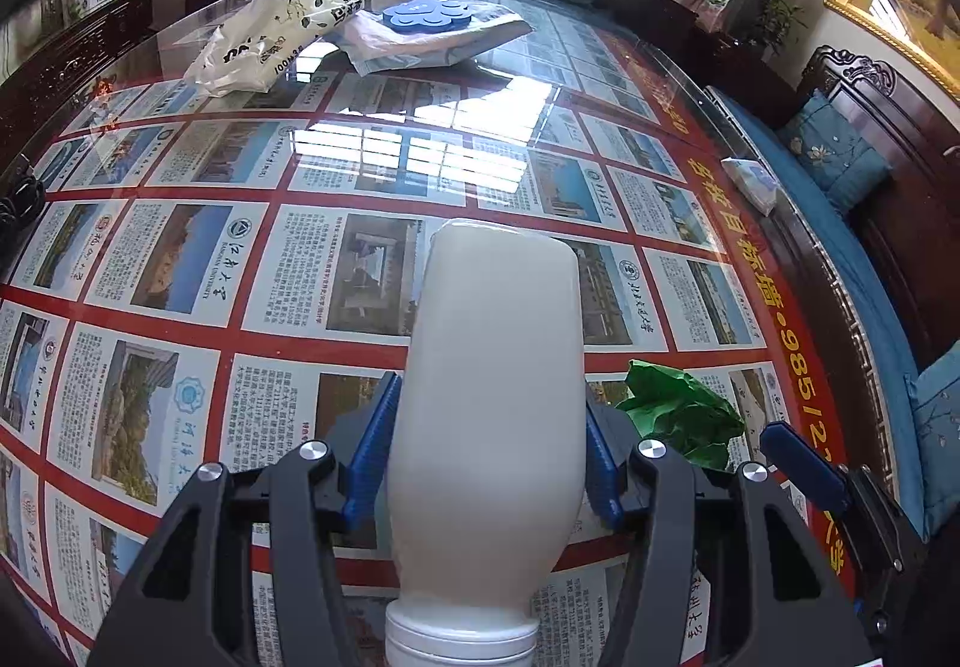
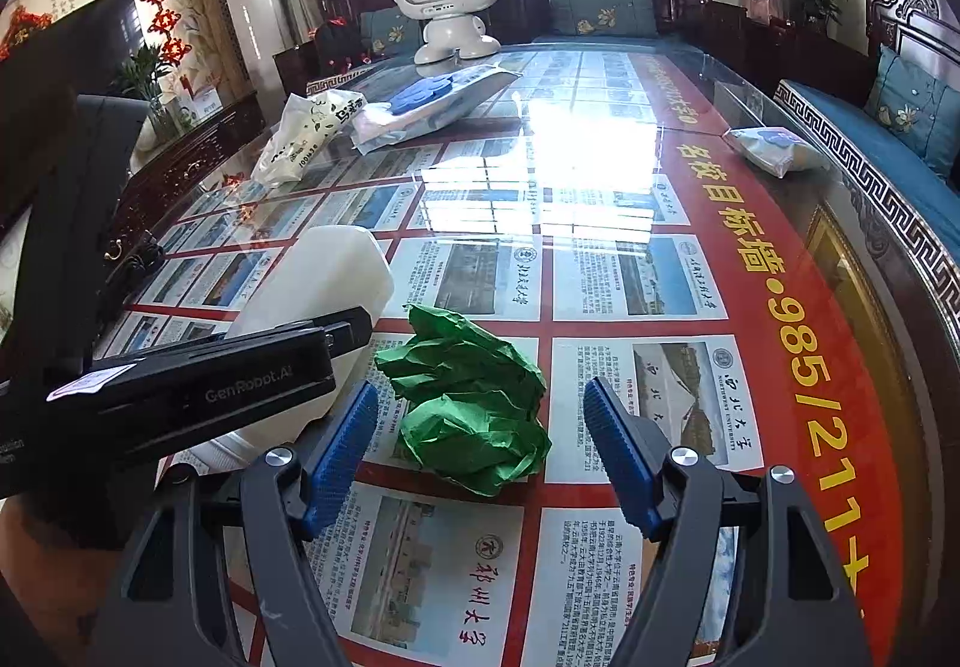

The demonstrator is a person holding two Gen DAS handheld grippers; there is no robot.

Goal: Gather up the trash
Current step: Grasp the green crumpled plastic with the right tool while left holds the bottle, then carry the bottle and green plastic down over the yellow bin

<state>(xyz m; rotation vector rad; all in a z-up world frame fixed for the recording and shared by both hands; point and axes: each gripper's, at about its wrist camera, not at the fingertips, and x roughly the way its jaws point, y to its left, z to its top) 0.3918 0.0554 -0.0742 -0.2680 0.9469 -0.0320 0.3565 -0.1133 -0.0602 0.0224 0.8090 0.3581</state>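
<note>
My left gripper (image 1: 486, 445) clamps a white plastic bottle (image 1: 489, 367) lying on the glass-topped table (image 1: 240, 271), cap towards me. My right gripper (image 2: 480, 427) stands open, its blue pads (image 2: 345, 451) either side of a crumpled green paper ball (image 2: 474, 403), not touching it.

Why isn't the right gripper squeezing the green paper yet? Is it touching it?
Apart. The right wrist view shows the right gripper open, table visible between each blue pad and the crumpled green paper.
</note>
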